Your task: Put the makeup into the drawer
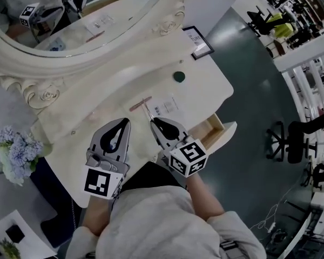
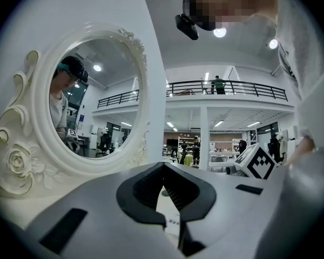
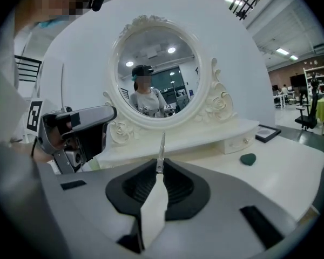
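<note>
The framed sign (image 1: 201, 43) and the printed card (image 1: 164, 107) on the counter (image 1: 205, 88) carry print too small to read.

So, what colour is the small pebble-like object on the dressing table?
The small object is dark green, clearest in the right gripper view.

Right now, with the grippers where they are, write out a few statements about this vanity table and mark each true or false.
1. The right gripper is shut on a thin silver tool. True.
2. The drawer is pushed closed. False: it stands pulled open at the table's right side.
3. The left gripper holds the pink pencil. False: its jaws are together on nothing, and the pencil lies on the tabletop.
4. A small dark green object lies on the tabletop. True.
</note>
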`<state>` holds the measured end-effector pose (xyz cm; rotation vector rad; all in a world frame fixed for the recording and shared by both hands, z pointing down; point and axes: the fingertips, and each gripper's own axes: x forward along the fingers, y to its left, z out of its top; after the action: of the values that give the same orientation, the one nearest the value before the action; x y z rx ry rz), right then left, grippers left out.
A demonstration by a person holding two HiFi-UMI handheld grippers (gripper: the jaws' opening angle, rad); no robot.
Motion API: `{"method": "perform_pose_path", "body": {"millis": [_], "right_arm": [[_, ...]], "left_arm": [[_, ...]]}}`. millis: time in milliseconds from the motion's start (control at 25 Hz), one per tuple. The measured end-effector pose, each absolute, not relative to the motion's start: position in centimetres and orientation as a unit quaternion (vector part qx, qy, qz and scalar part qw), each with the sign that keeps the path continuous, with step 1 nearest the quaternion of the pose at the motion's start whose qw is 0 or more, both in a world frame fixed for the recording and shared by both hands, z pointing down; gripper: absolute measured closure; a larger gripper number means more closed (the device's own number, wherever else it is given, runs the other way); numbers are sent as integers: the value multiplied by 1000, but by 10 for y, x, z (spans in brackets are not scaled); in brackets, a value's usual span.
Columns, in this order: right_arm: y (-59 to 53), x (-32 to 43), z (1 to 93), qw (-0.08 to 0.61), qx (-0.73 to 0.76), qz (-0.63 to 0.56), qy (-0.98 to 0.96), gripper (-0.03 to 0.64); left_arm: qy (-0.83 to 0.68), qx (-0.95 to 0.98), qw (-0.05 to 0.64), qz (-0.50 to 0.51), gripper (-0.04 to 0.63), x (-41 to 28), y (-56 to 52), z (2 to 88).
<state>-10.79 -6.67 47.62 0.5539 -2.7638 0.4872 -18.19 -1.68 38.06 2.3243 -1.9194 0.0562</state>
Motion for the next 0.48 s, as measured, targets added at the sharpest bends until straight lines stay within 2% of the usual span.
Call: {"method": "perform_pose_path", "body": {"millis": [480], "right_arm": [[-93,-19,473,124,288,166,-935,569]], "left_arm": [[-566,822,56,21,581,-114,-53,381]]}}
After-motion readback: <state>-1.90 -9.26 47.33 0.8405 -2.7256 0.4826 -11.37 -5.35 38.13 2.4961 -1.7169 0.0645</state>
